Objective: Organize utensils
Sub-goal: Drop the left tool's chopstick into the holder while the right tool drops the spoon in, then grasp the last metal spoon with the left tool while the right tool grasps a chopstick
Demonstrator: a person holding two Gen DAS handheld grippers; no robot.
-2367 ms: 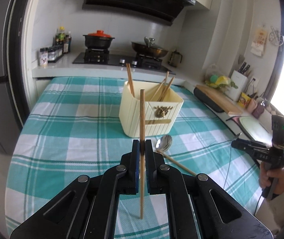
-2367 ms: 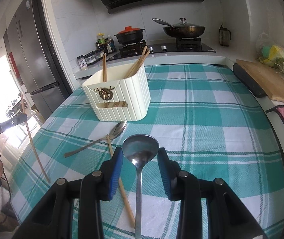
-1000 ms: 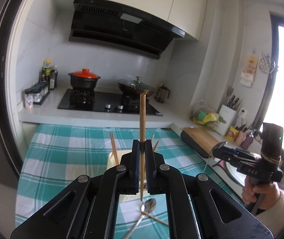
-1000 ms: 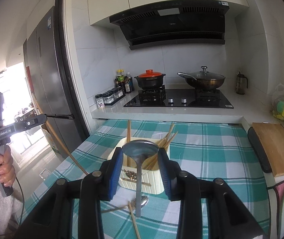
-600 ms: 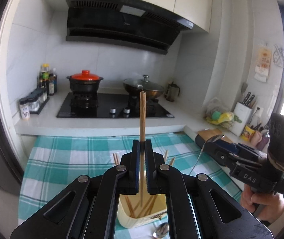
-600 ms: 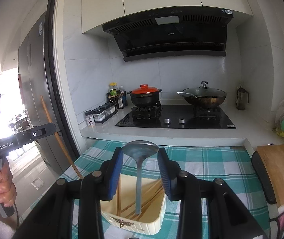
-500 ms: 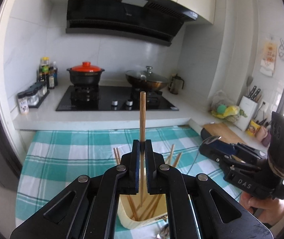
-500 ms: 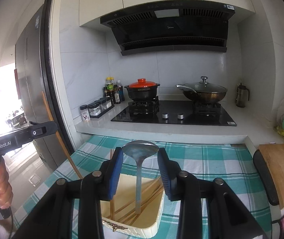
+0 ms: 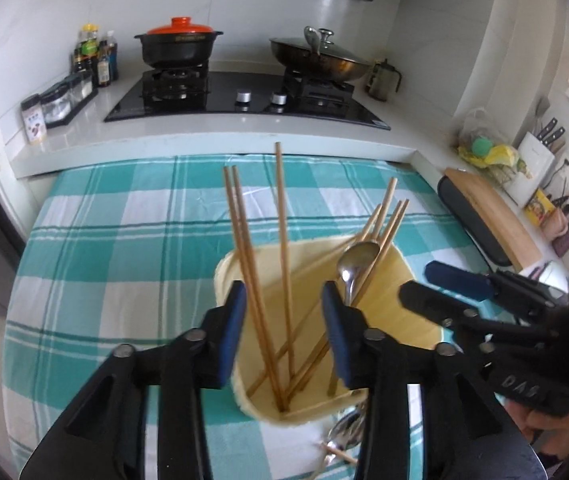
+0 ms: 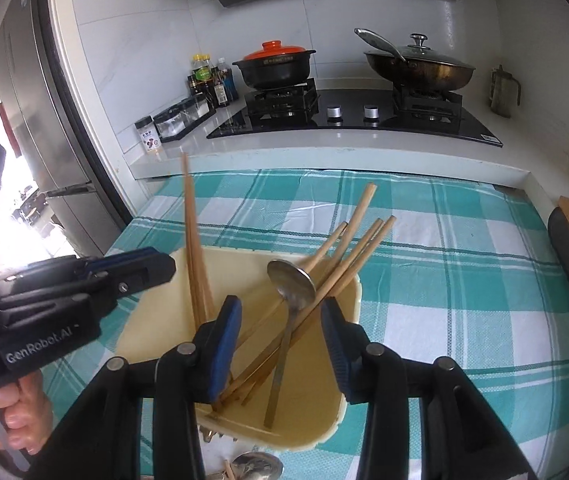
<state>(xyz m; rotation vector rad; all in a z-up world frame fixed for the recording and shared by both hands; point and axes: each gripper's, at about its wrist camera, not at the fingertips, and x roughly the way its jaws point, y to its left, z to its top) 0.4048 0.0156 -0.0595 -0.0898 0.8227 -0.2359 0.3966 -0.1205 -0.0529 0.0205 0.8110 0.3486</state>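
Observation:
A cream utensil holder (image 9: 420, 320) (image 10: 156, 332) stands on the checked tablecloth, holding several wooden chopsticks (image 9: 282, 248) (image 10: 192, 240) and a metal spoon (image 9: 356, 258) (image 10: 290, 280). My left gripper (image 9: 282, 322) is open and empty just above the holder's near rim; it also shows in the right wrist view (image 10: 140, 268). My right gripper (image 10: 280, 328) is open and empty over the holder, with the spoon standing between its jaws untouched; it also shows in the left wrist view (image 9: 436, 280). Another spoon (image 10: 258, 468) and a chopstick (image 9: 336, 453) lie on the cloth below the holder.
The table with its teal checked cloth (image 9: 104, 240) meets a white counter with a stove (image 9: 244, 96), a red-lidded pot (image 9: 178, 42) and a wok (image 9: 320, 56). A cutting board (image 9: 492, 216) and knife block (image 9: 536, 152) are at right. A fridge (image 10: 36, 128) is at left.
Both grippers have lowered over the holder and opened. The chopstick held by the left and the spoon held by the right now rest inside the holder.

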